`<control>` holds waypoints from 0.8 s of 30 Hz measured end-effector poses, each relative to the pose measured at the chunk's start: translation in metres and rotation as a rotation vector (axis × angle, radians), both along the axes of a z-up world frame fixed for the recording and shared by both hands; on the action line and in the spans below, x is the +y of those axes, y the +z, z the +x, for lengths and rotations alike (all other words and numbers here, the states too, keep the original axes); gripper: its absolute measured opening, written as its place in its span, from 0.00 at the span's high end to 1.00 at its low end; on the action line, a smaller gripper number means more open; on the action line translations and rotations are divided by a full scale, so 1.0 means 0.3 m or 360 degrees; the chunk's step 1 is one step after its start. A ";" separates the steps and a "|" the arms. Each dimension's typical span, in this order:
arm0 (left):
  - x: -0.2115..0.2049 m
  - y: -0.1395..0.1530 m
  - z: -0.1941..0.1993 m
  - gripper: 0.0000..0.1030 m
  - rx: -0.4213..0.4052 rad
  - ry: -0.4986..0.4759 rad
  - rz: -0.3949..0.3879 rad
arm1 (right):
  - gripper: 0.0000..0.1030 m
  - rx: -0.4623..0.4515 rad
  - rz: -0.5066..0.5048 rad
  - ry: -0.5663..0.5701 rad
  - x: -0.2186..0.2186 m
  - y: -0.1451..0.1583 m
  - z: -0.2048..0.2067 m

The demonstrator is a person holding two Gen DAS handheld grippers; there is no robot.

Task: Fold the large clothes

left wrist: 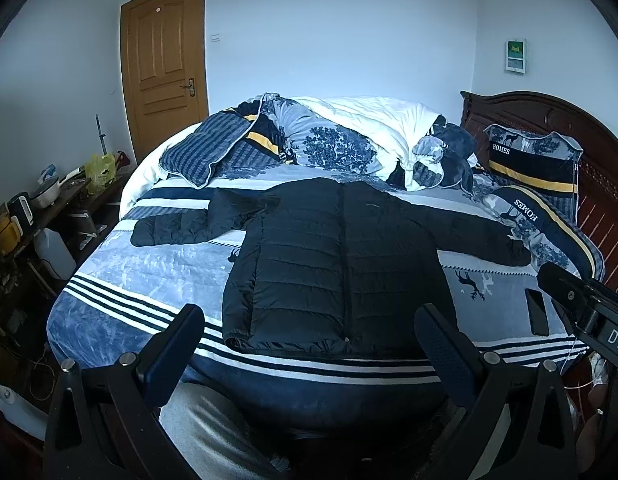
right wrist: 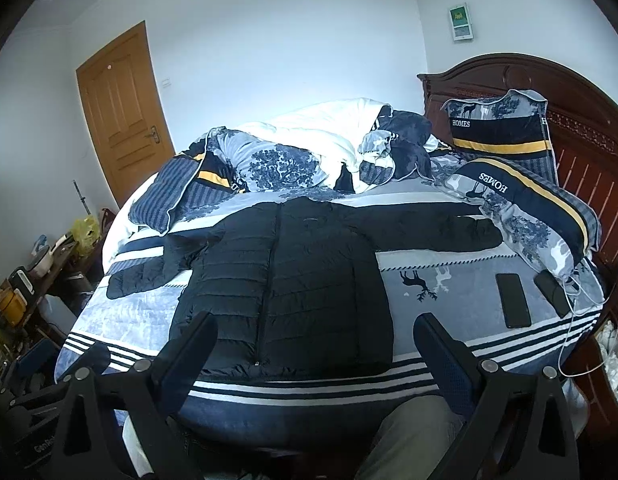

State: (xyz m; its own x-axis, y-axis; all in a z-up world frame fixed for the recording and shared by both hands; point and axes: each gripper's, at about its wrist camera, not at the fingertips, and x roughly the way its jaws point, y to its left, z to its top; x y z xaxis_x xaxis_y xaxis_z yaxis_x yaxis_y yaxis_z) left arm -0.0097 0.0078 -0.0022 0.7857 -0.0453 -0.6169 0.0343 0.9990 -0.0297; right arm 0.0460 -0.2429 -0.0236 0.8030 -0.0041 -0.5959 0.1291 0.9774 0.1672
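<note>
above the bed's near edge, both grippers' fingers (left wrist: 309, 344) (right wrist: 315, 344) hover spread, facing the jacket (left wrist: 333, 264).

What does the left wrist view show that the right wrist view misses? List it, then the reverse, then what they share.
Only the left wrist view: the right tool's black body at the edge, and a translucent plastic jug by the side table.

Only the right wrist view: a second dark phone with a white cable.

Both: the black quilted puffer jacket spread flat, sleeves out, a black phone, the wooden door, each open tool.
</note>
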 end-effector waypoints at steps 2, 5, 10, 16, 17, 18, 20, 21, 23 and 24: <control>0.000 -0.003 0.003 0.00 -0.0004 0.0005 -0.0003 | 0.03 -0.0003 -0.0003 0.0004 0.001 0.002 0.000; -0.002 0.000 0.001 0.00 -0.0005 0.0002 -0.0002 | 0.03 -0.0007 -0.0009 0.0007 0.001 0.003 0.000; -0.006 0.001 0.004 0.00 0.0000 0.0001 0.0000 | 0.03 -0.0005 -0.0008 0.0006 0.003 0.002 0.001; -0.012 -0.001 0.006 0.00 0.0000 -0.0003 0.0002 | 0.03 -0.0005 -0.0004 0.0006 0.001 0.003 -0.002; -0.012 -0.001 0.005 0.00 0.0002 -0.0002 0.0002 | 0.03 -0.0004 -0.0003 0.0008 0.001 0.003 -0.003; -0.013 0.000 0.004 0.00 0.0003 -0.0001 0.0002 | 0.03 -0.0004 -0.0003 0.0009 0.002 0.003 -0.004; -0.011 -0.009 0.007 0.00 0.0006 -0.0004 0.0004 | 0.03 -0.0004 -0.0003 0.0008 0.002 0.002 -0.004; -0.010 -0.010 0.006 0.00 0.0007 -0.0004 0.0005 | 0.03 -0.0004 -0.0002 0.0009 0.002 0.002 -0.004; -0.009 -0.011 0.005 0.00 0.0009 -0.0003 0.0004 | 0.03 -0.0005 -0.0002 0.0007 0.002 0.000 -0.005; -0.008 -0.012 0.005 0.00 0.0012 -0.0003 0.0003 | 0.03 -0.0005 -0.0002 0.0007 0.003 0.000 -0.005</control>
State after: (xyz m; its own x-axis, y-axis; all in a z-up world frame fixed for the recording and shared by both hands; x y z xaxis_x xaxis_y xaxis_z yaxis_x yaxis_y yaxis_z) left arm -0.0082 0.0053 -0.0058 0.7811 -0.0456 -0.6227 0.0359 0.9990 -0.0280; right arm 0.0446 -0.2420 -0.0237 0.8048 -0.0015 -0.5936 0.1245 0.9782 0.1663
